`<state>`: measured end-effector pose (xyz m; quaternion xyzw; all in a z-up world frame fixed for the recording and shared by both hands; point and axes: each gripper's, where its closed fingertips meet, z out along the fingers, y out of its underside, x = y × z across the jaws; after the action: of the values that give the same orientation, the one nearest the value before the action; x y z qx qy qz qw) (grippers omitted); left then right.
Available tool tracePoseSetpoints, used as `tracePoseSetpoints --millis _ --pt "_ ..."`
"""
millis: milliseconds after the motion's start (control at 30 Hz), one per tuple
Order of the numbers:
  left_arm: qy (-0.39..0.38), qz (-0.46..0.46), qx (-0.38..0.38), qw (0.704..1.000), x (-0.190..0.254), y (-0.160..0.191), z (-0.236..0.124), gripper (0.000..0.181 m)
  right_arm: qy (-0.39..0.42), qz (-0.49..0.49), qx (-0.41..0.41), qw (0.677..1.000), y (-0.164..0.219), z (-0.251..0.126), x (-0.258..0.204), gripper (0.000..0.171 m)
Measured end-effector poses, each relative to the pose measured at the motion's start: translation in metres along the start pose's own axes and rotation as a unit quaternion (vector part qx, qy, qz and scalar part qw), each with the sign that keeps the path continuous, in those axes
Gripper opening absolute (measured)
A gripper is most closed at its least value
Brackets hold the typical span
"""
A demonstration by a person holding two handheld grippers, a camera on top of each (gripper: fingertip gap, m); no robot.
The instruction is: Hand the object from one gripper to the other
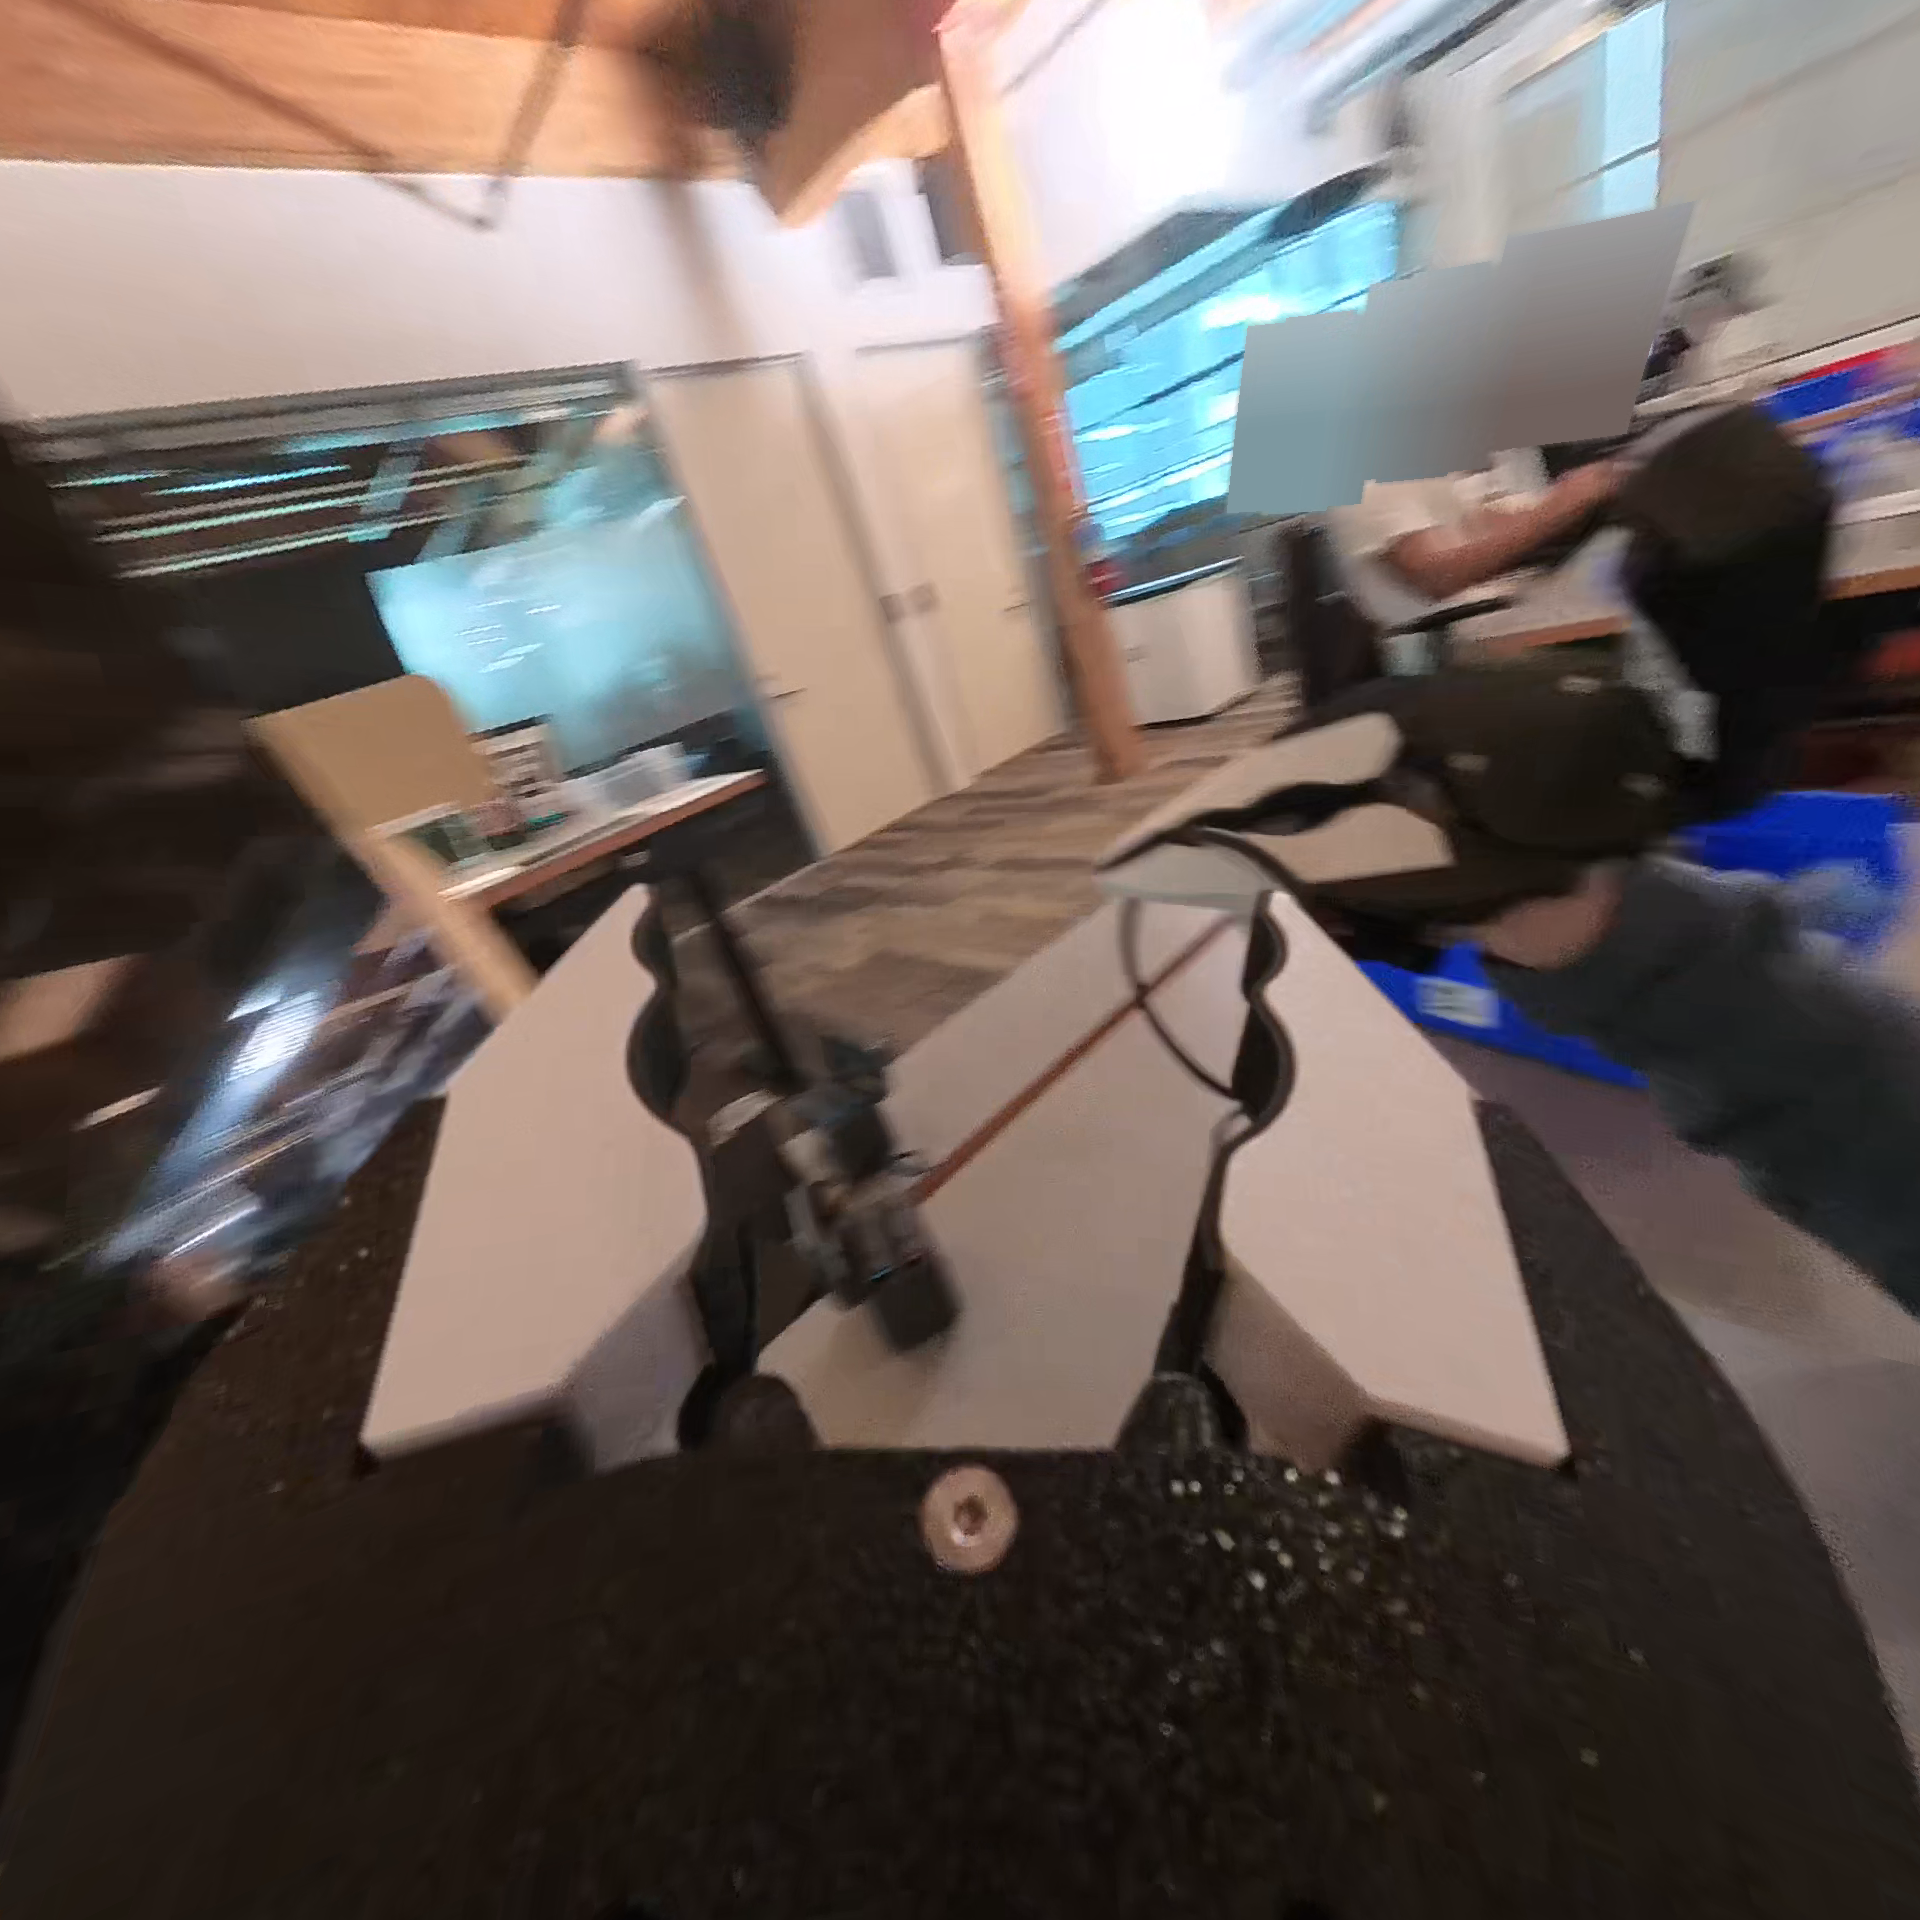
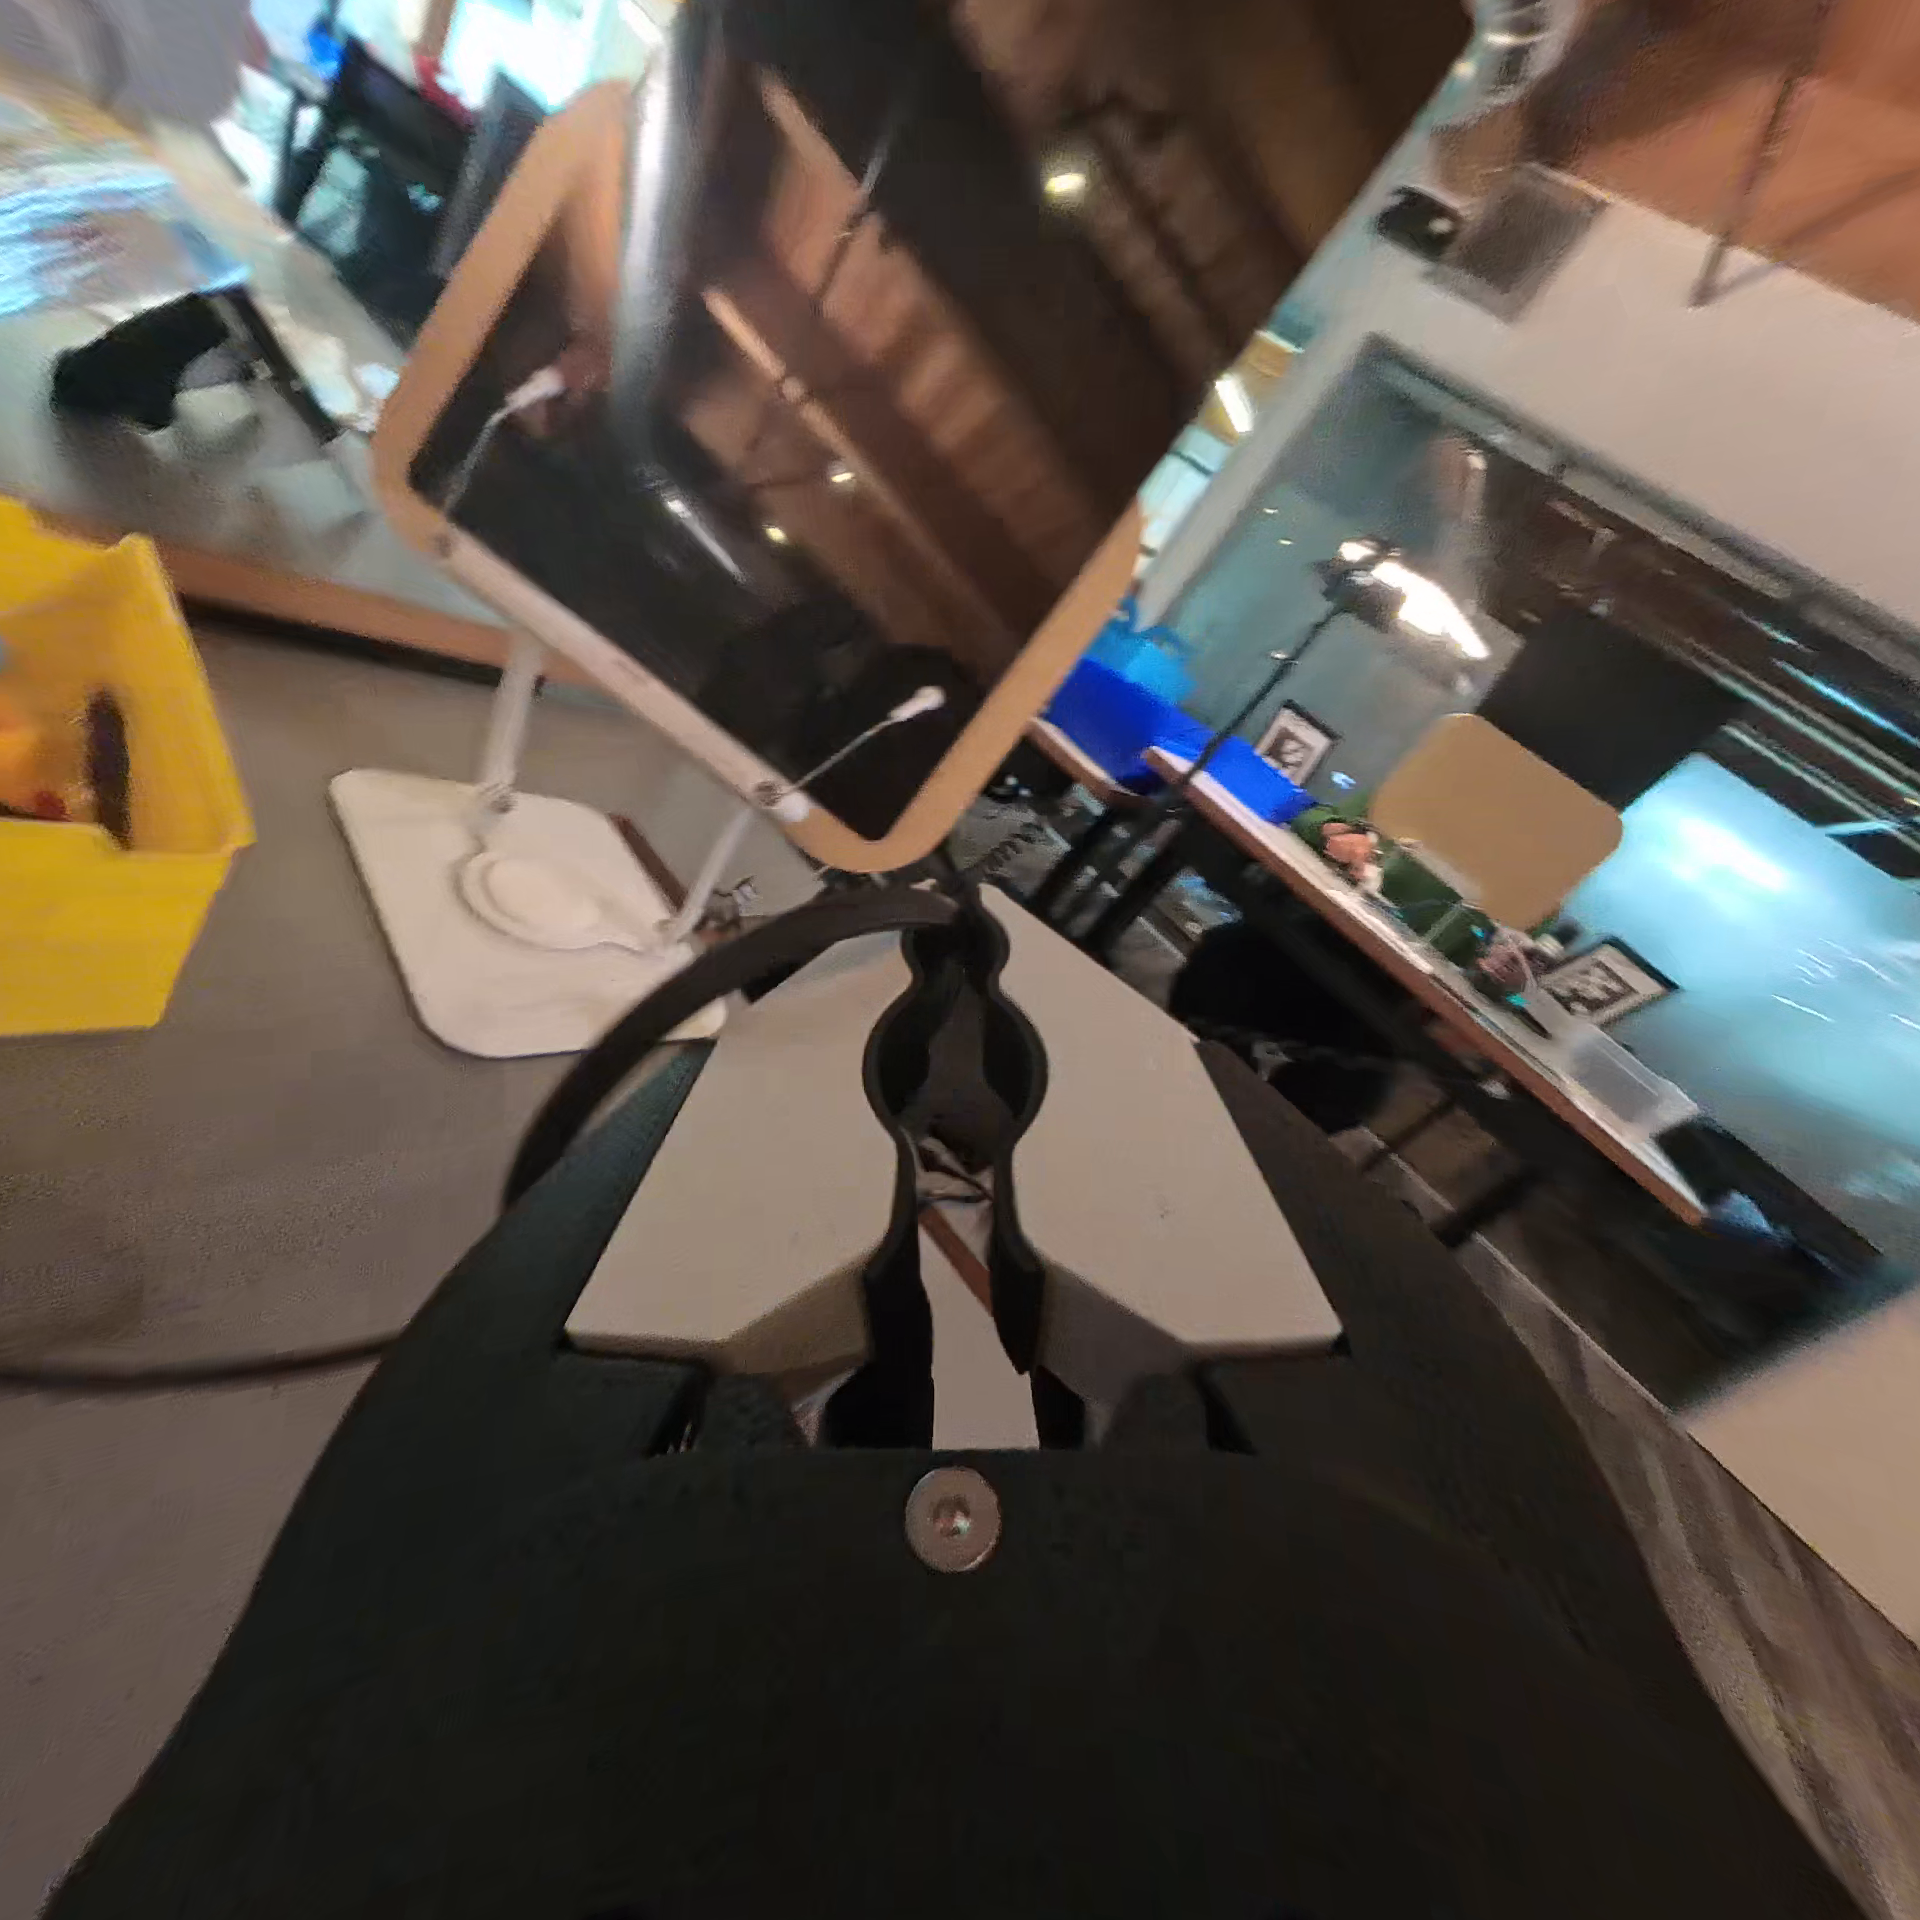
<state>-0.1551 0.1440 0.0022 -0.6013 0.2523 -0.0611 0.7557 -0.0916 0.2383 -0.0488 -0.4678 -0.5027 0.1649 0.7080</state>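
You're working in an open office or lab space: long wood-edged white benches (image 2: 1455, 997) stand on patterned grey carpet (image 1: 935, 883), beside glass-walled rooms (image 1: 416, 540). Blue plastic storage bins (image 1: 1507, 997), a yellow plastic bin (image 2: 94, 831) and a seated person (image 1: 1662, 540) surround you.

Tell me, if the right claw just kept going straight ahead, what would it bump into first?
Probably the wood-framed mirror on its white stand: the right claw points at its lower corner. Depth is hard to judge, so that is a guess.

A wood-framed mirror (image 2: 748, 457) stands near a yellow bin (image 2: 94, 821).
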Motion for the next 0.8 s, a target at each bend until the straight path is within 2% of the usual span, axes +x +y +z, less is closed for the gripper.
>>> tracePoseSetpoints --millis 100,167,233,367,467,533,600,667,800 --pt "0.126 -0.045 0.033 0.99 0.04 -0.004 0.026 0.091 0.03 -0.01 -0.008 0.999 0.001 -0.017 0.019 0.001" --pt "0.194 -0.081 0.015 0.978 0.063 0.008 0.045 0.093 0.031 -0.025 -0.012 0.999 0.004 -0.022 0.023 0.001" --pt "0.233 -0.104 -0.028 0.966 0.078 0.032 0.066 0.104 0.013 -0.032 -0.001 0.999 0.005 -0.026 0.021 0.001" --pt "0.296 -0.154 -0.091 0.938 0.107 0.075 0.099 0.14 -0.018 -0.024 0.025 0.999 0.001 -0.032 0.017 0.001" --pt "0.377 -0.208 -0.092 0.898 0.136 0.083 0.105 0.151 -0.009 -0.05 0.023 0.998 0.0 -0.035 0.018 0.001" --pt "0.405 -0.238 -0.09 0.878 0.147 0.086 0.109 0.151 0.002 -0.082 0.011 0.997 0.001 -0.035 0.018 0.001" --pt "0.414 -0.241 -0.105 0.871 0.154 0.099 0.115 0.141 0.003 -0.102 0.013 0.995 -0.003 -0.036 0.014 0.001" --pt "0.437 -0.237 -0.114 0.86 0.163 0.109 0.114 0.124 0.002 -0.1 0.028 0.995 -0.012 -0.039 0.012 0.001" --pt "0.489 -0.259 -0.086 0.829 0.168 0.106 0.105 0.059 0.007 -0.076 0.073 0.994 -0.031 -0.05 0.016 0.001"
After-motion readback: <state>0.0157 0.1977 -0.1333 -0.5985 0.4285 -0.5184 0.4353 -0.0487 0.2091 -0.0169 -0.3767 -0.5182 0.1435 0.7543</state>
